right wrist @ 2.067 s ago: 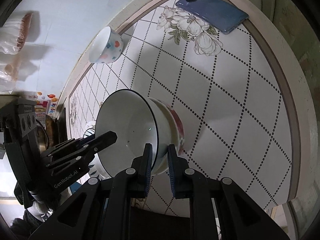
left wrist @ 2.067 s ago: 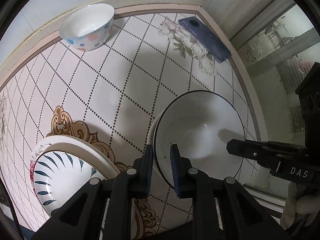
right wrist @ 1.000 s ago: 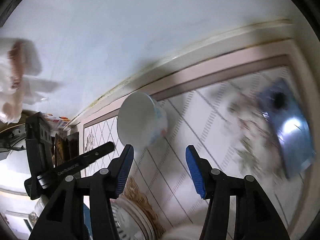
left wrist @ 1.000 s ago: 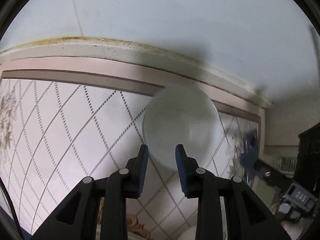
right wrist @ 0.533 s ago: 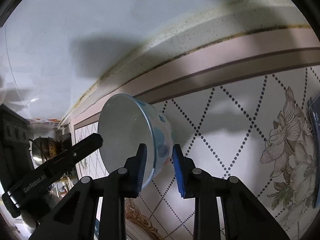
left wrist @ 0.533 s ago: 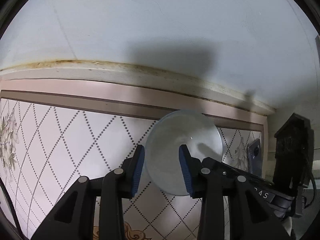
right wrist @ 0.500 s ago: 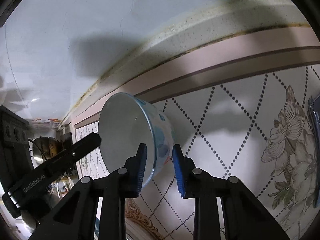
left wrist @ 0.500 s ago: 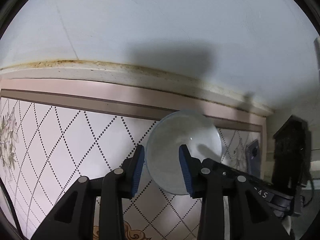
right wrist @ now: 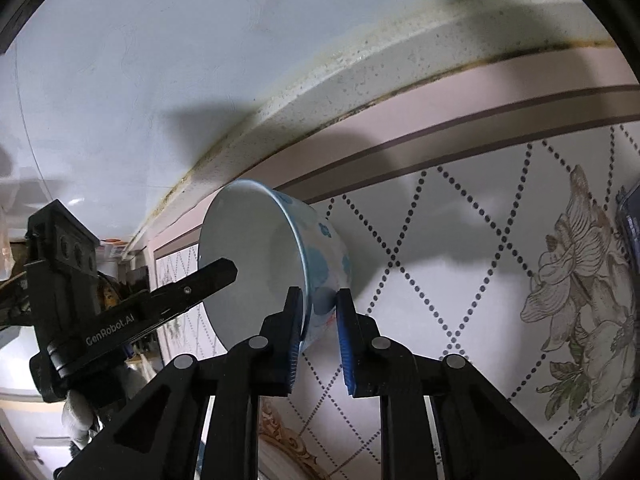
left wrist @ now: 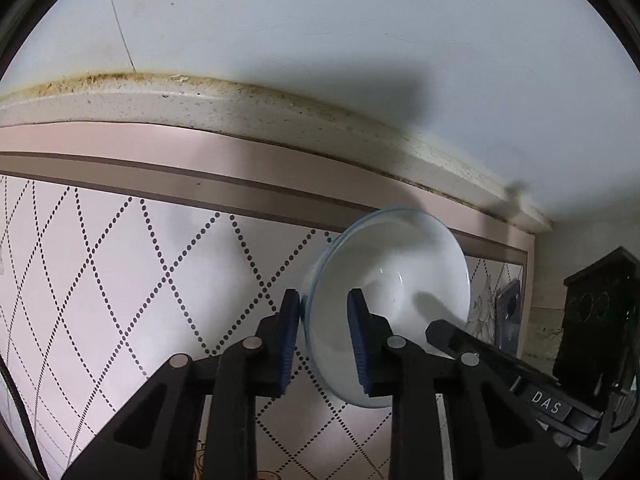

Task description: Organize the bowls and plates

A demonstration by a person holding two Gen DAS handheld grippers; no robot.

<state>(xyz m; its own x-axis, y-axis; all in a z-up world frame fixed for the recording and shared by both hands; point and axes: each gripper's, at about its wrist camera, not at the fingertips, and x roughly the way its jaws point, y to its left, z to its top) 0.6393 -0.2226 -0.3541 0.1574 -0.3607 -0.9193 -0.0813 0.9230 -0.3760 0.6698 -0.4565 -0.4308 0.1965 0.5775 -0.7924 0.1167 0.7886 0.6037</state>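
Observation:
A white bowl with blue and red patches (right wrist: 280, 256) stands near the back wall on the patterned table; it also shows in the left wrist view (left wrist: 392, 292). My left gripper (left wrist: 324, 336) straddles the bowl's left rim, one pad outside and one inside, with a gap still showing. My right gripper (right wrist: 318, 332) straddles the bowl's right rim, its pads close against the wall. The left gripper's finger (right wrist: 192, 284) reaches into the bowl in the right wrist view, and the right gripper's finger (left wrist: 472, 344) does so in the left wrist view.
A blue phone (left wrist: 508, 316) lies on the table to the right, by the flower print (right wrist: 580, 280). The stone ledge (left wrist: 280, 116) and wall stand just behind the bowl. A patterned plate's edge (right wrist: 280, 440) shows below.
Both grippers left the stacked bowls, swung up to the patterned bowl at the back, and closed in around its opposite rims. The right jaws have narrowed onto the rim.

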